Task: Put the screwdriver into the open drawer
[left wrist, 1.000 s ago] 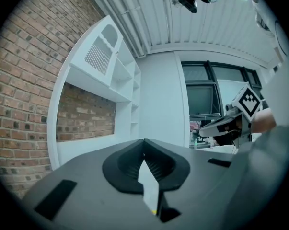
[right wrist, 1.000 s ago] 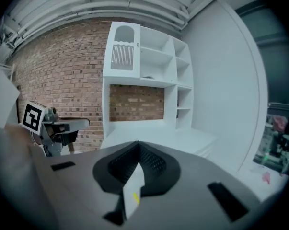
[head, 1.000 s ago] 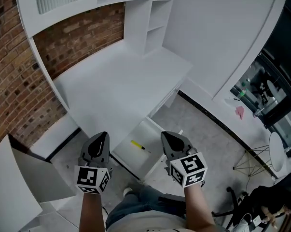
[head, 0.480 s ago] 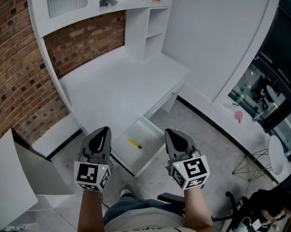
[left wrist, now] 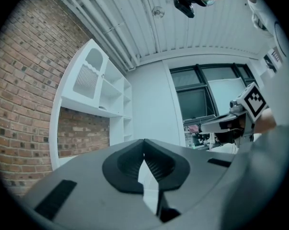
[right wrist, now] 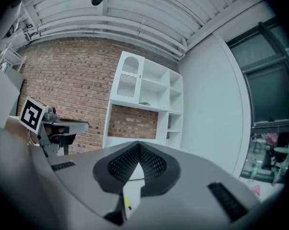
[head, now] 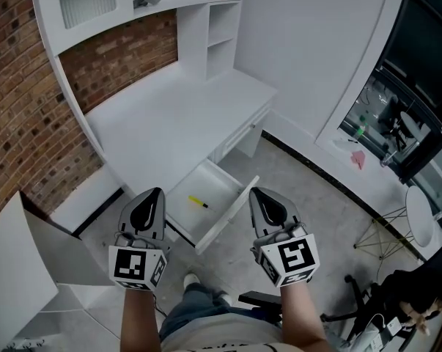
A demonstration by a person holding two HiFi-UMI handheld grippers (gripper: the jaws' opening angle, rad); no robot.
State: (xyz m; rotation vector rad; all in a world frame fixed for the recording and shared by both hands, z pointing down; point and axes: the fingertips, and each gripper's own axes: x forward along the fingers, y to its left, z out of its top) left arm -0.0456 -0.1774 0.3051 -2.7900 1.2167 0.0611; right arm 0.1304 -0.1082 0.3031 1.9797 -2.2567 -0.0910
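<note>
You hold both claws level above the floor in front of the white desk [head: 178, 120], the left gripper [head: 153, 196] just beside the left corner of the open drawer [head: 230, 210] and the right gripper [head: 257, 196] just beside the right end of its front panel. Each claw is clenched with its tips together, and there is nothing between the jaws of either one. The screwdriver [head: 198, 202], with its yellow handle, lies inside the drawer at about the middle of its bottom, apart from the front panel and from both grippers.
</note>
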